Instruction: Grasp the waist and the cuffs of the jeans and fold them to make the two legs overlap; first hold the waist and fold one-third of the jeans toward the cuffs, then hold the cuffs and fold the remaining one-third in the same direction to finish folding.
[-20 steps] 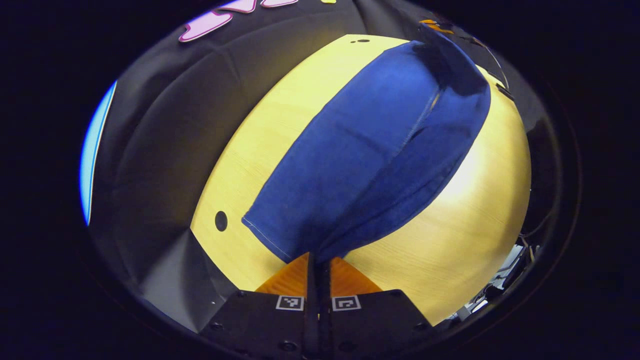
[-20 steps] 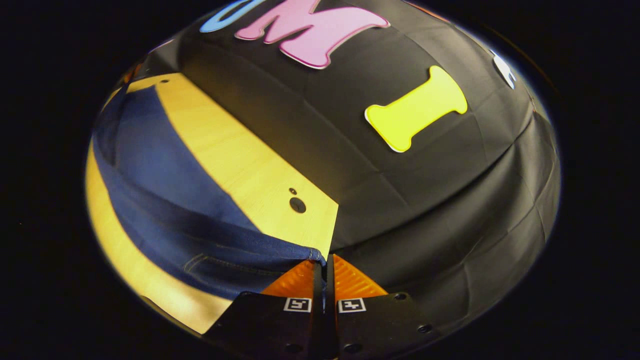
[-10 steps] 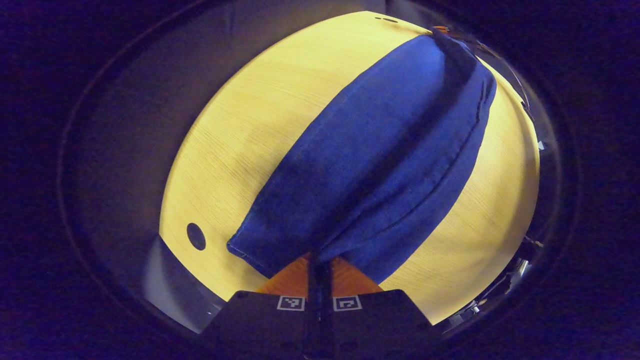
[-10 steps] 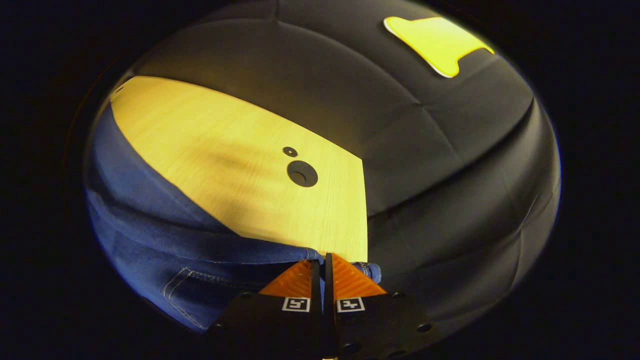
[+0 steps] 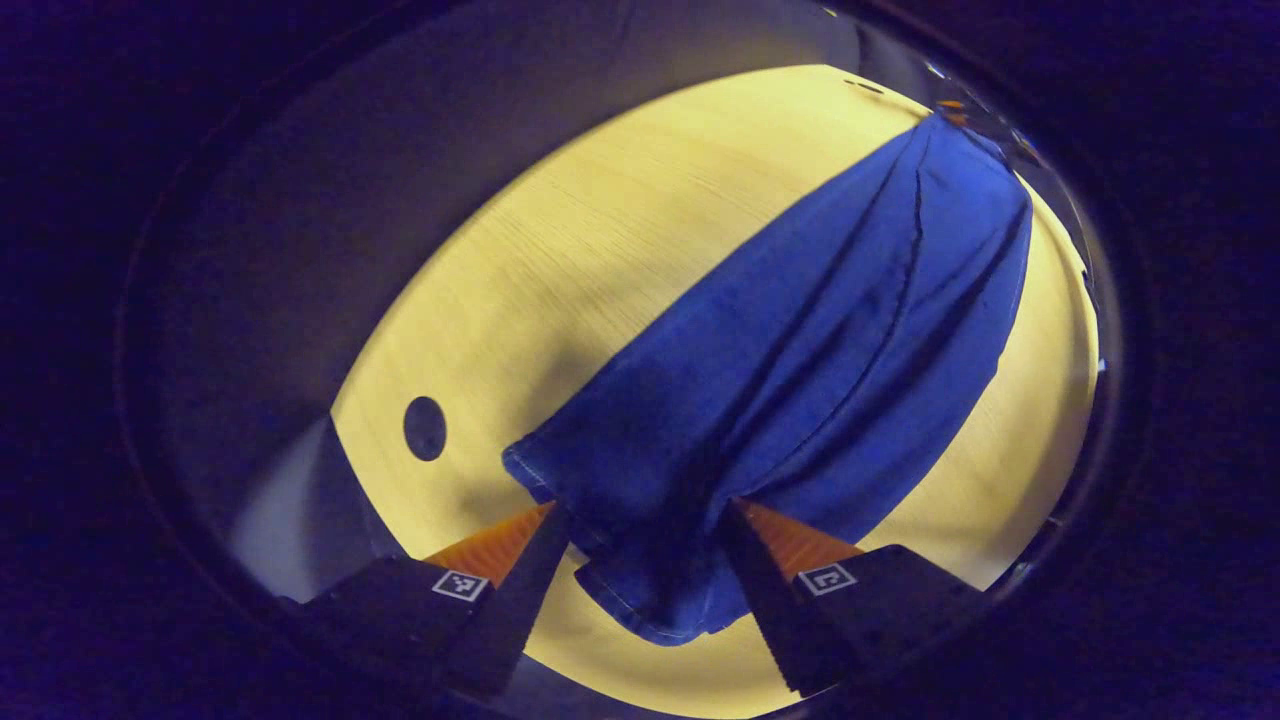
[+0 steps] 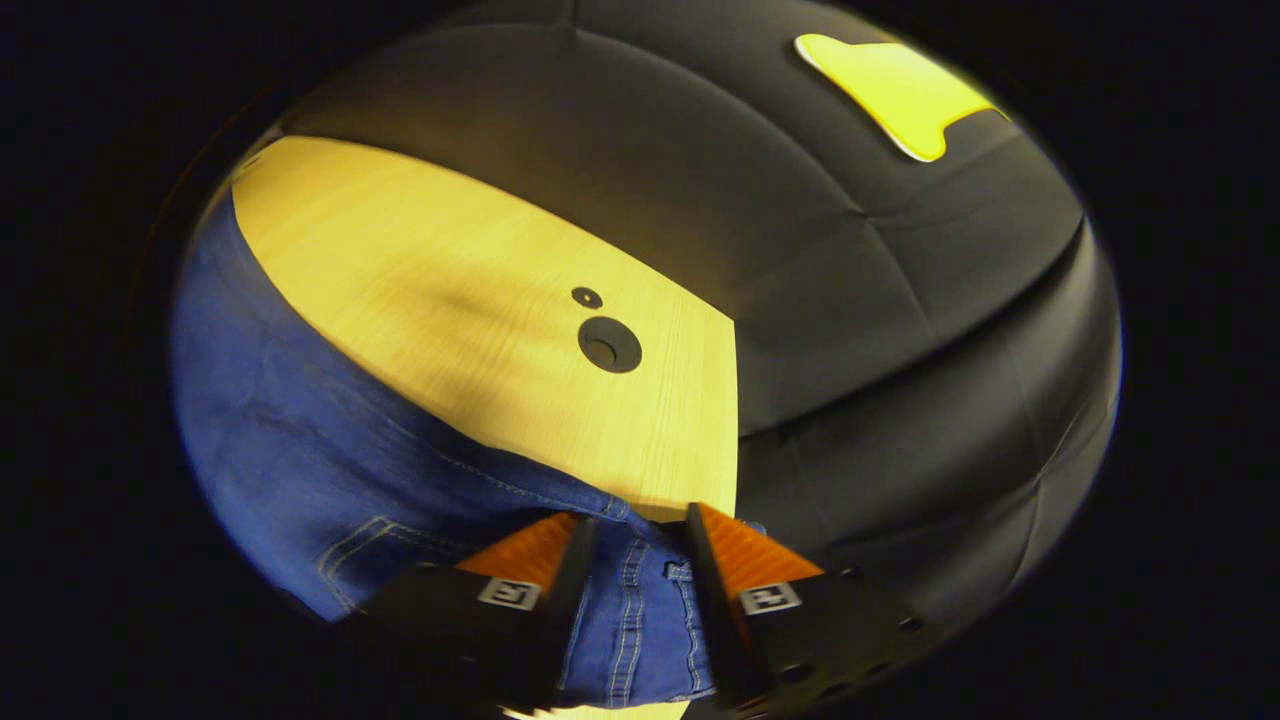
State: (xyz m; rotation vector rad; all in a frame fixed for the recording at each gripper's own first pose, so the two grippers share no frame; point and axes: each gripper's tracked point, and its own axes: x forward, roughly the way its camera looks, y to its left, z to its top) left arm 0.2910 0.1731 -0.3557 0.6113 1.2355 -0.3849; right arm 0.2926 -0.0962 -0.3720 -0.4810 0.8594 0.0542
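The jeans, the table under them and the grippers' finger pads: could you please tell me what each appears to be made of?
Jeans: blue denim, matte, shown by the woven texture, pale seam stitching and belt loops.
Table: light wood or wood-look laminate, smooth, with fine straight grain lines; which one is unclear.
Finger pads: orange, finely ribbed, probably rubber or soft plastic, on black hard-looking finger bodies.

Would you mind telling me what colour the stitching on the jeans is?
Pale, whitish thread on the blue jeans, clearest in the right gripper view.

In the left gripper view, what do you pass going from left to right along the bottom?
Round hole in the table → orange left finger → jeans cuff → orange right finger.
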